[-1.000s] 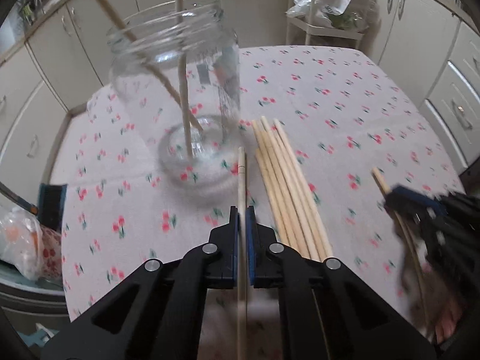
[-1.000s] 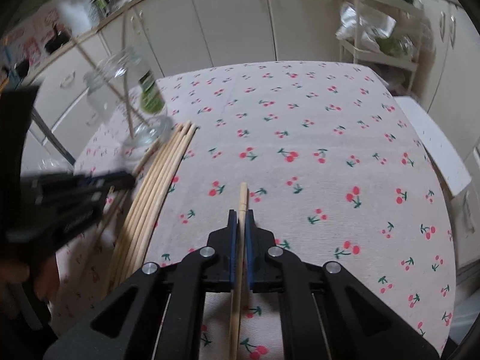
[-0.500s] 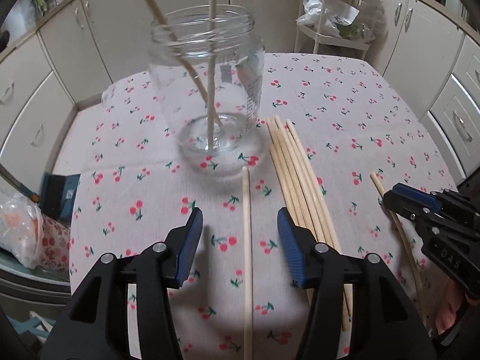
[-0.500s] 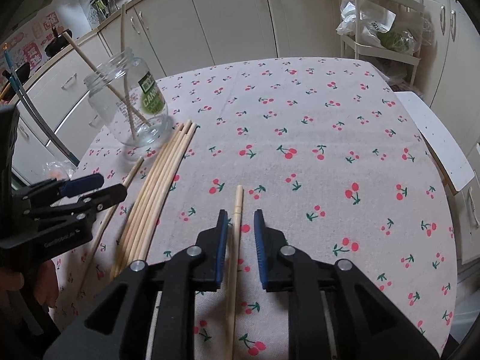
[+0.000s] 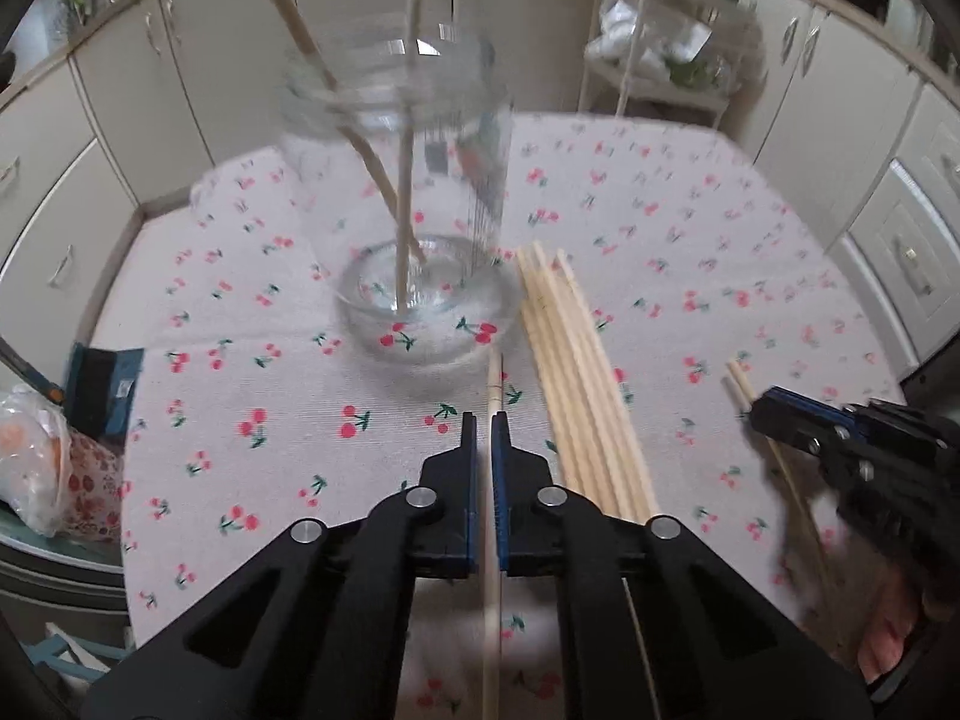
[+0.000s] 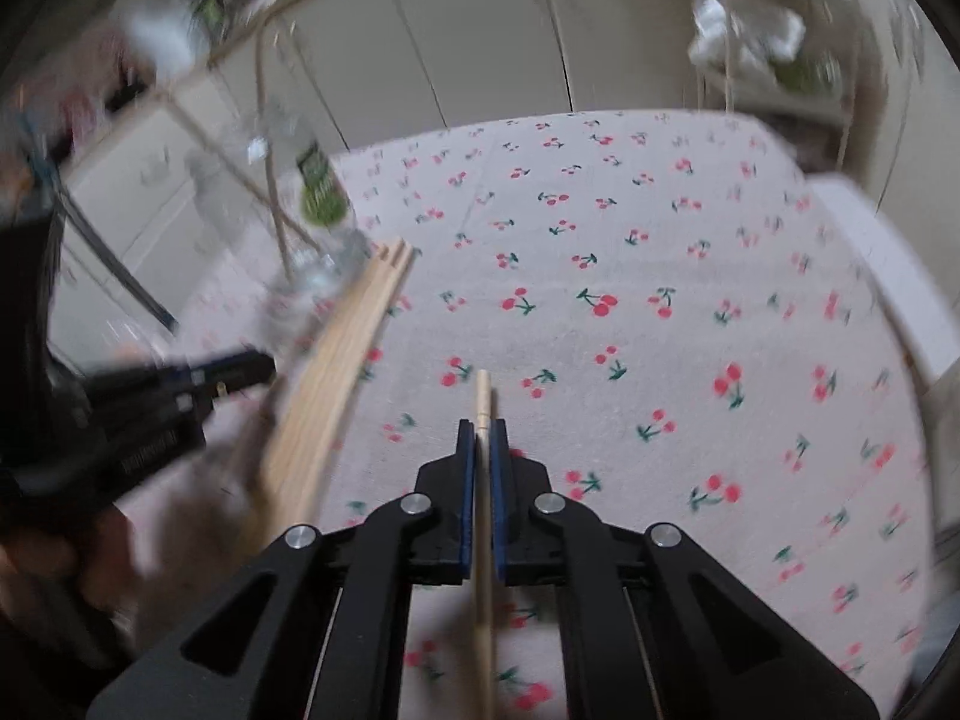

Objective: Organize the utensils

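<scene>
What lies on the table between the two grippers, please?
A bundle of wooden sticks lies between the left gripper and right gripper in the left wrist view; each gripper holds one stick.

Left tool (image 5: 484, 420) clamped tight, pitched steeply down; right tool (image 6: 482, 426) likewise clamped, pitched down.

I'm seeing a clear, glossy glass jar (image 5: 399, 204) standing on a matt woven cloth (image 5: 690, 228) printed with cherries. I'm looking at pale, smooth bare-wood sticks (image 5: 576, 372). My left gripper (image 5: 484, 429) is showing matt black plastic with shiny metal pins.
</scene>
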